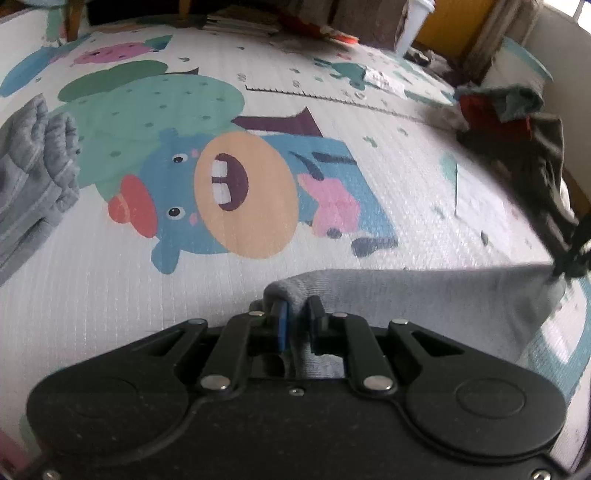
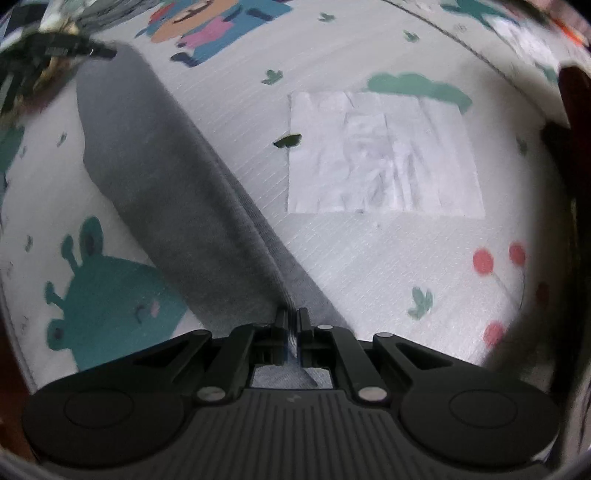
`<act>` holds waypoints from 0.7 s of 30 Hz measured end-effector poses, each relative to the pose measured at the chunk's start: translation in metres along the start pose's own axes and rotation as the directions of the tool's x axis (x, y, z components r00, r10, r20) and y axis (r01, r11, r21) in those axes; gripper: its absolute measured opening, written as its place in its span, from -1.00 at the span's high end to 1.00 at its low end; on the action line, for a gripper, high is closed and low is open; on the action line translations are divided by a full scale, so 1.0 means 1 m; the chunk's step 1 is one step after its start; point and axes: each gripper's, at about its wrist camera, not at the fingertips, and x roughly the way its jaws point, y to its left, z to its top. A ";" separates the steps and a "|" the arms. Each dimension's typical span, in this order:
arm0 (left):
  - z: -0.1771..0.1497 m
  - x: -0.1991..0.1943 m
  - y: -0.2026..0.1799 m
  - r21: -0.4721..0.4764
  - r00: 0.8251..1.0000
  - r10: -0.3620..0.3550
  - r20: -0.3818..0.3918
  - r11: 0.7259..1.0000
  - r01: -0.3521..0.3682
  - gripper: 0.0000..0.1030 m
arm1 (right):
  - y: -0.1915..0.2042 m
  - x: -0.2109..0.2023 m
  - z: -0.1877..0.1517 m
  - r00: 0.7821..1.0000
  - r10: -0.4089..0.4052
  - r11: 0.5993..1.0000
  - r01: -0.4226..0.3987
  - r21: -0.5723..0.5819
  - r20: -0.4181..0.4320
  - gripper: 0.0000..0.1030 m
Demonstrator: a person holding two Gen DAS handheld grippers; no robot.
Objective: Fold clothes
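A grey knit garment [image 1: 424, 295] hangs stretched between my two grippers above a cartoon play mat [image 1: 258, 110]. My left gripper [image 1: 297, 308] is shut on one bunched end of it. In the left wrist view the cloth runs right to the other gripper [image 1: 570, 264] at the frame's edge. My right gripper [image 2: 292, 318] is shut on the other end of the grey garment [image 2: 166, 177], which runs up and left to the left gripper [image 2: 55, 50].
Folded grey clothes [image 1: 33, 177] lie at the mat's left edge. A heap of dark and red clothes [image 1: 517, 125] lies at the right. A white taped patch [image 2: 384, 155] marks the mat. Furniture and books [image 1: 240, 22] stand beyond the far edge.
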 end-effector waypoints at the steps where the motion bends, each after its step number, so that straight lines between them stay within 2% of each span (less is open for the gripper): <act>1: 0.000 0.001 0.000 -0.004 1.000 0.006 -0.002 1.000 -0.006 0.80 | 0.001 -0.001 -0.002 0.998 -0.063 0.998 0.063 -0.022 0.005 0.73; 2: 0.000 0.002 0.001 -0.016 1.000 0.010 -0.001 1.000 -0.010 0.80 | 0.001 -0.001 -0.004 0.992 -0.126 0.991 0.126 -0.043 0.012 0.65; 3: 0.000 0.003 0.002 -0.032 1.000 0.013 0.001 0.999 -0.013 0.80 | 0.004 -0.007 -0.008 0.990 -0.137 0.988 0.140 -0.070 0.044 0.61; 5: -0.001 0.003 0.004 -0.062 1.000 0.010 0.003 0.998 -0.010 0.80 | 0.015 -0.023 -0.019 0.985 -0.110 0.982 0.128 -0.141 0.130 0.52; 7: -0.001 0.003 0.005 -0.088 1.000 0.008 0.004 0.996 -0.008 0.80 | 0.040 -0.032 -0.032 0.978 -0.085 0.958 0.132 -0.255 0.190 0.50; 9: -0.001 0.003 0.005 -0.103 1.000 0.009 0.003 0.995 -0.009 0.80 | 0.072 -0.024 -0.043 0.972 -0.105 0.906 0.181 -0.383 0.210 0.50; 12: -0.001 0.003 0.006 -0.127 1.000 0.011 0.002 0.992 -0.010 0.80 | 0.115 0.003 -0.057 0.962 -0.168 0.802 0.260 -0.538 0.214 0.50; 16: -0.001 0.003 0.006 -0.128 1.000 0.012 0.000 0.992 -0.012 0.80 | 0.139 0.023 -0.060 0.955 -0.208 0.738 0.296 -0.606 0.214 0.50; 19: -0.001 0.004 0.008 -0.133 1.000 0.006 0.001 0.991 -0.006 0.80 | 0.141 0.028 -0.059 0.957 -0.212 0.733 0.291 -0.615 0.199 0.50; 20: -0.001 0.005 0.008 -0.134 1.000 0.005 0.002 0.991 -0.005 0.80 | 0.138 0.028 -0.056 0.963 -0.205 0.756 0.271 -0.596 0.178 0.55; 21: -0.001 0.005 0.008 -0.132 1.000 0.006 0.002 0.991 -0.005 0.80 | 0.133 0.029 -0.052 0.969 -0.191 0.794 0.246 -0.556 0.156 0.73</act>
